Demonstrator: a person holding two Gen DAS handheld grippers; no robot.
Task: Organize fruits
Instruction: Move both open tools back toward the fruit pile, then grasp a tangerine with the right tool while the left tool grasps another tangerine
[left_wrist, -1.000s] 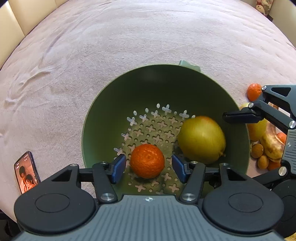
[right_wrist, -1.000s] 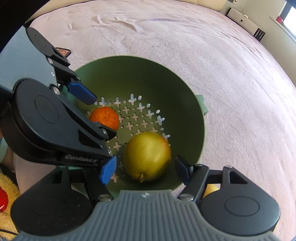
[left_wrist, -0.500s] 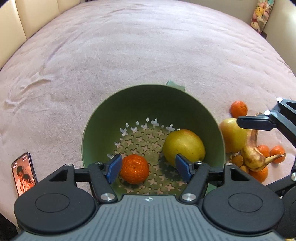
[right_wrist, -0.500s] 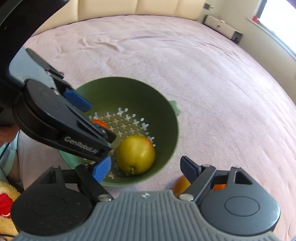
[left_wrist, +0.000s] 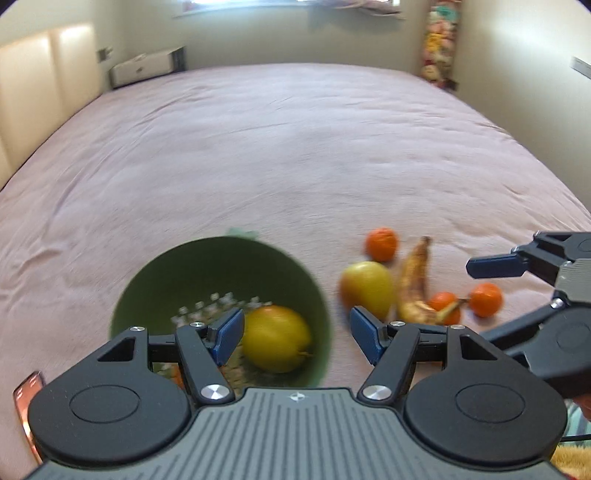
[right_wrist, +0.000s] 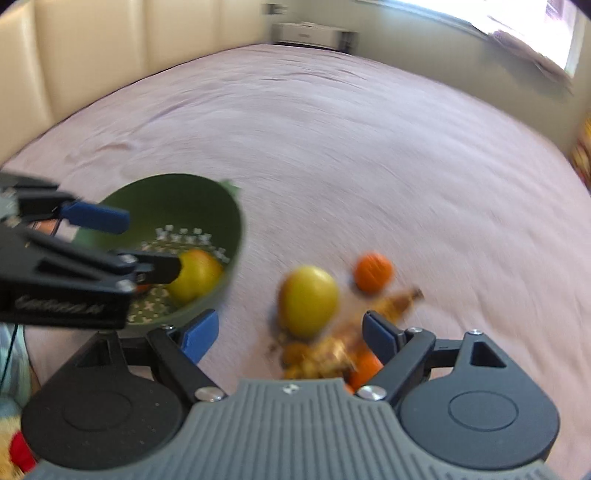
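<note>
A green perforated bowl (left_wrist: 155, 273) (right_wrist: 221, 206) stands on the pink bedcover and holds a yellow-green apple (left_wrist: 275, 338) (right_wrist: 195, 273); an orange in it is almost hidden behind my left fingers. My left gripper (left_wrist: 297, 334) is open and empty, raised above the bowl's near rim. To the right lie a second yellow apple (left_wrist: 367, 288) (right_wrist: 308, 299), a spotted banana (left_wrist: 413, 280) (right_wrist: 395, 299) and three oranges (left_wrist: 382, 243) (left_wrist: 485, 299) (right_wrist: 373, 271). My right gripper (right_wrist: 291, 336) is open and empty above this pile.
A phone (left_wrist: 27, 398) lies at the bed's near left edge. The pink bedcover (left_wrist: 295, 147) stretches far behind the bowl. A padded headboard (right_wrist: 92, 55) and a white unit (right_wrist: 314, 33) stand beyond. Plush toys lie at the near edge (right_wrist: 18, 446).
Both grippers have lifted and pulled back from the bowl. The right gripper has swung right, over the fruit pile. The views now take in the room.
</note>
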